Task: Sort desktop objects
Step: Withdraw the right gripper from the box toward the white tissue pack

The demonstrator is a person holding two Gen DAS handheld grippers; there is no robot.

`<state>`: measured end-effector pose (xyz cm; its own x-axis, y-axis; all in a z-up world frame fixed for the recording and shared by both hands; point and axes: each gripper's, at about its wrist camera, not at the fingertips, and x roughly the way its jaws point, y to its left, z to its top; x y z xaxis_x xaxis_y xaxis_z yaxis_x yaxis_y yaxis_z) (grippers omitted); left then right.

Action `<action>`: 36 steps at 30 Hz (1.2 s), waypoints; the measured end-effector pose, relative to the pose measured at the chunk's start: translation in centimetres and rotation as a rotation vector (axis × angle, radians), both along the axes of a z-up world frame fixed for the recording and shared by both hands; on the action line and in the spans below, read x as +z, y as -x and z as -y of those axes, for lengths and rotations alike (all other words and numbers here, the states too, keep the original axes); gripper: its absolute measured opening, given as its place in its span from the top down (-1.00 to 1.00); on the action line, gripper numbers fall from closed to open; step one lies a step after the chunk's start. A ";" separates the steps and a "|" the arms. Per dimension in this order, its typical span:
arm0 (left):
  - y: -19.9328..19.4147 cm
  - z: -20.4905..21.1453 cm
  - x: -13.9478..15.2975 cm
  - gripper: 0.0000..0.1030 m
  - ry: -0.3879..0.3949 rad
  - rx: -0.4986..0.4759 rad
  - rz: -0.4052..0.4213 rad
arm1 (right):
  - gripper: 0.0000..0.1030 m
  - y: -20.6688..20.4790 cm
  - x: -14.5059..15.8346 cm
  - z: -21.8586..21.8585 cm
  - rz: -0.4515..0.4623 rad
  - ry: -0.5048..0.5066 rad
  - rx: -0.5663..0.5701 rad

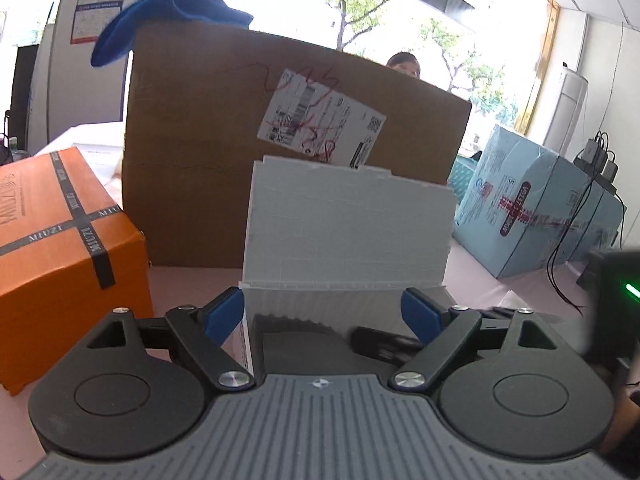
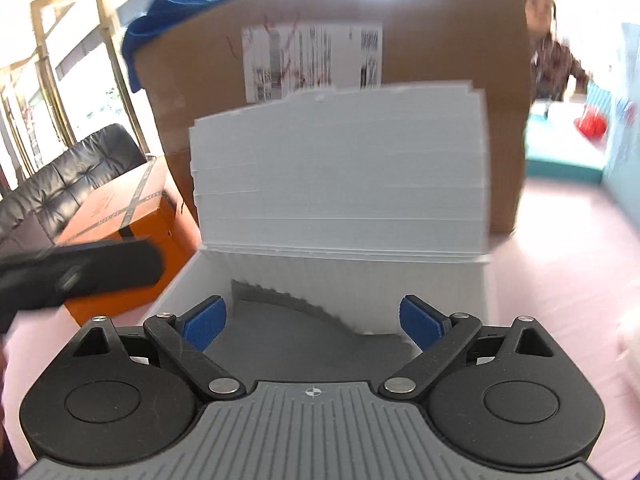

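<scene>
Directly ahead, the white box (image 2: 340, 272) lay open between the right gripper (image 2: 316, 322)'s spread, empty fingers, the left gripper (image 1: 323, 316) likewise released.

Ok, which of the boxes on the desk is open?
The white box, right in front of both grippers; its lid stands up. The orange box, brown box and light blue box look closed.

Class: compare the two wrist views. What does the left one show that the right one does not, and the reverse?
Only the left view: a pale blue parcel and cables. Only the right view: a black sofa and a red object. Both show the open white box, brown carton, orange box, blue cloth, and open grippers, left and right.
</scene>
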<state>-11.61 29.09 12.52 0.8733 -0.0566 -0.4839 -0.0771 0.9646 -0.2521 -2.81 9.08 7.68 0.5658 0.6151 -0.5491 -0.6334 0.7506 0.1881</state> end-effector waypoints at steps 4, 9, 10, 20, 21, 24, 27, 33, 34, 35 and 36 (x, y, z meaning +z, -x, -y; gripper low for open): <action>-1.0 0.3 -1.2 -1.00 -0.011 -0.006 -0.035 | -0.82 1.0 -0.8 1.8 0.036 -0.079 -0.006; -1.0 0.9 -2.1 -1.00 -0.025 0.069 -0.034 | -0.90 2.0 -2.3 4.3 0.044 -0.292 -0.055; -1.1 1.1 -2.2 -1.00 -0.027 0.065 -0.037 | -0.93 2.0 -2.5 4.8 0.041 -0.330 -0.059; -1.1 3.6 -2.9 -1.00 -0.108 0.031 -0.057 | -0.93 4.4 -3.2 9.5 0.137 -0.441 -0.025; -1.0 3.8 -2.9 -1.00 -0.114 0.026 -0.056 | -0.89 4.3 -3.1 9.9 0.117 -0.462 -0.015; -0.9 4.6 -3.0 -1.00 -0.136 -0.003 -0.067 | -0.86 4.3 -2.5 10.5 0.114 -0.477 -0.024; -0.5 5.6 -2.8 -1.00 -0.158 0.012 -0.080 | -0.84 5.0 -1.8 11.4 0.118 -0.481 -0.017; 1.7 8.0 -1.0 -1.00 -0.122 -0.050 -0.052 | -0.84 7.6 -0.3 14.6 0.176 -0.438 -0.063; 2.1 8.5 -0.6 -1.00 -0.122 -0.059 -0.042 | -0.84 7.9 -0.2 15.6 0.187 -0.443 -0.086; 2.4 9.2 -0.4 -1.00 -0.130 -0.067 -0.033 | -0.84 8.1 -0.1 16.6 0.194 -0.451 -0.110; 2.6 9.9 -0.2 -1.00 -0.138 -0.075 -0.023 | -0.84 8.2 -0.1 17.7 0.197 -0.462 -0.139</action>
